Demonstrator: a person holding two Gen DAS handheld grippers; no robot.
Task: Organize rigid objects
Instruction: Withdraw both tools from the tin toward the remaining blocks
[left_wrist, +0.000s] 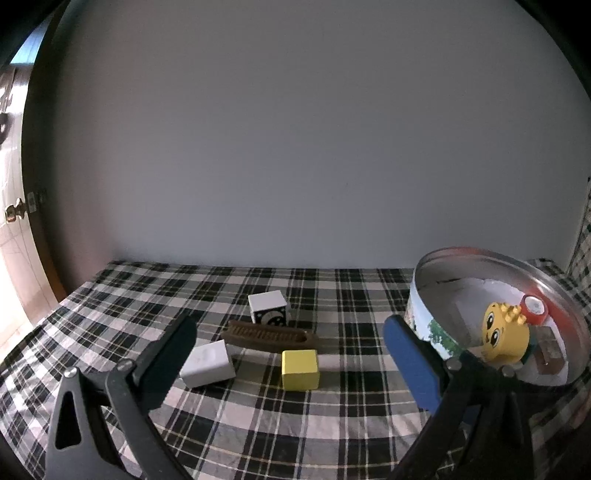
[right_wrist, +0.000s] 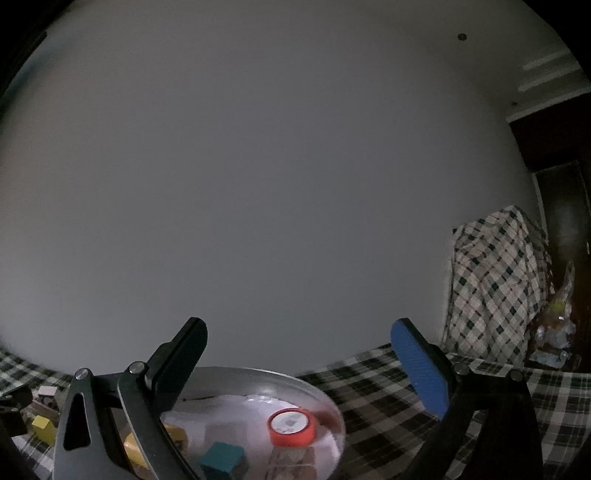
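- The black-and-white plaid tablecloth covers the whole work surface, running up to a plain pale wall; a fold of the same plaid cloth stands up at 3 o'clock in the right wrist view.
- The round silver metal tin with a printed outer wall sits at 3 o'clock in the left wrist view, at the right side of the cloth.
- The left gripper is released, its black and blue fingers spread wide with nothing between them, low over the cloth at 6 o'clock.
- The right gripper is likewise released and empty, hanging just above the tin's rim.
- The long brown wooden comb-like piece lies flat near the cloth's centre.
- The yellow round toy block with a cartoon face rests inside the tin, at its near wall.
- The white rectangular plastic block lies tilted at 8 o'clock of the comb piece, close by it.
- The white cube with a black patterned side stands just behind the comb piece, at its 12 o'clock.
- The yellow wooden cube sits at 5 o'clock of the comb piece, just in front of it.
- The teal cube lies in the tin at 6 o'clock.
- The red-rimmed round cap with a white top lies inside the tin, at 1 o'clock of the face block.
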